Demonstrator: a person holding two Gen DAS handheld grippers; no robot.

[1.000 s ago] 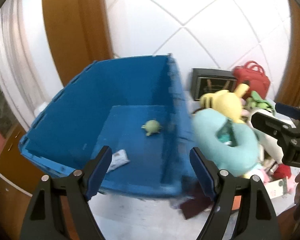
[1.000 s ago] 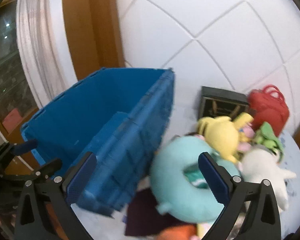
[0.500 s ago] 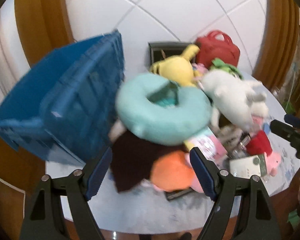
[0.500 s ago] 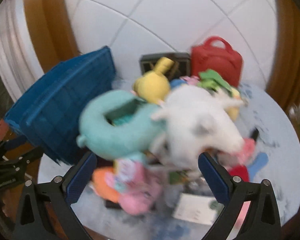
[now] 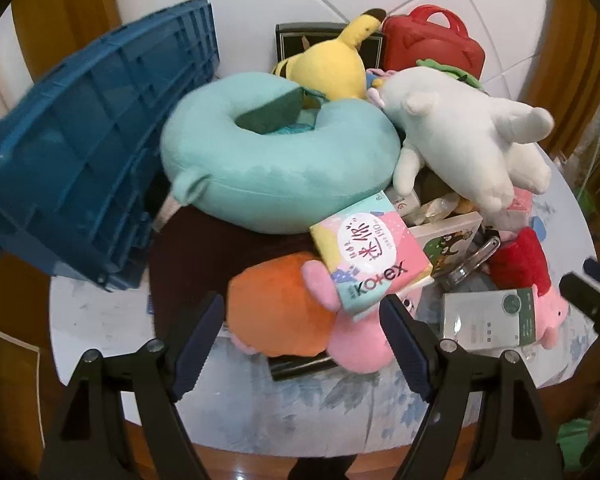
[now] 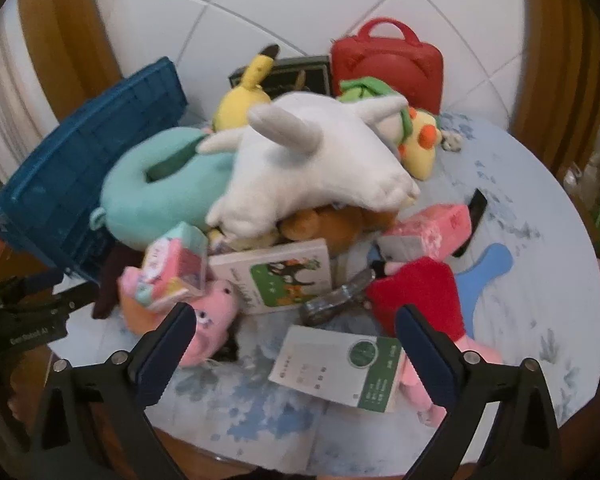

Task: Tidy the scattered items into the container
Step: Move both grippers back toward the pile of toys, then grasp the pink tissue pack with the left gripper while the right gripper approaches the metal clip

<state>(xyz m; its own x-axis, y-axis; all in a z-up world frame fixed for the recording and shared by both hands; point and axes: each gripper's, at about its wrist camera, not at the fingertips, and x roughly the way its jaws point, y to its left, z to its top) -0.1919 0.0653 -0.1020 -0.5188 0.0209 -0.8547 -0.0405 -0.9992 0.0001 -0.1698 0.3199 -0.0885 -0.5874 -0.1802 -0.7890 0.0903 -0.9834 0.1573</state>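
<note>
A blue crate point(image 5: 84, 168) stands at the table's left, also in the right wrist view point(image 6: 76, 168). A pile lies beside it: teal neck pillow point(image 5: 276, 160), white plush point(image 5: 460, 136), yellow plush point(image 5: 332, 64), orange-and-pink plush point(image 5: 288, 312), Kotex pack point(image 5: 372, 256), white-green box point(image 6: 340, 368). My left gripper point(image 5: 302, 340) is open and empty, just in front of the orange plush. My right gripper point(image 6: 296, 348) is open and empty, above the white-green box.
A red bag point(image 6: 388, 64) and a dark framed box point(image 5: 296, 40) stand at the back by the tiled wall. A picture book point(image 6: 276, 276), a red cloth point(image 6: 420, 296), a pink pack point(image 6: 428, 228) and a blue paddle point(image 6: 484, 276) lie on the round table point(image 6: 540, 208).
Both grippers swung right from the crate's open interior to the pile of items. Both stayed open and empty.
</note>
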